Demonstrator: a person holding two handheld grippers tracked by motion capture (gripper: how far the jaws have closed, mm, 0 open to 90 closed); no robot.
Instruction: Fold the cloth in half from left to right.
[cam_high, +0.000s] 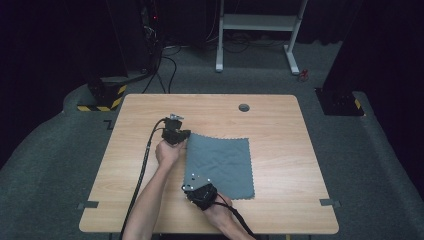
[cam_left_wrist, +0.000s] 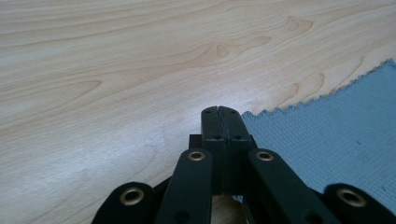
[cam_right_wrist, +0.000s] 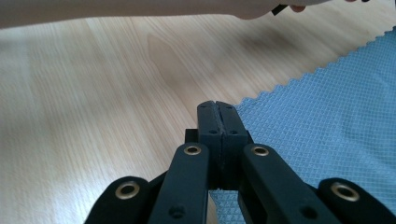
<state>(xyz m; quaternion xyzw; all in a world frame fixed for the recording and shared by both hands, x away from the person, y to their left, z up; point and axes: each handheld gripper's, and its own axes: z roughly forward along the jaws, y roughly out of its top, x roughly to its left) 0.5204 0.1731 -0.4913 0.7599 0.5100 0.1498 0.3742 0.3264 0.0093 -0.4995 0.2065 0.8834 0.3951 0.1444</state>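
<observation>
Both grippers pinch cloth edge

Grey square zigzag-edged cloth (cam_high: 220, 165) lies flat mid light-wood surface (cam_high: 280, 125). Left gripper (cam_left_wrist: 219, 112), jaws together, clamped on cloth's 11 o'clock corner; right gripper (cam_right_wrist: 217, 107), jaws together, clamped on 7 o'clock corner.

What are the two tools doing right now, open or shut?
Left tool: shut on the grey cloth corner.
Right tool: shut on the cloth's edge.
</observation>
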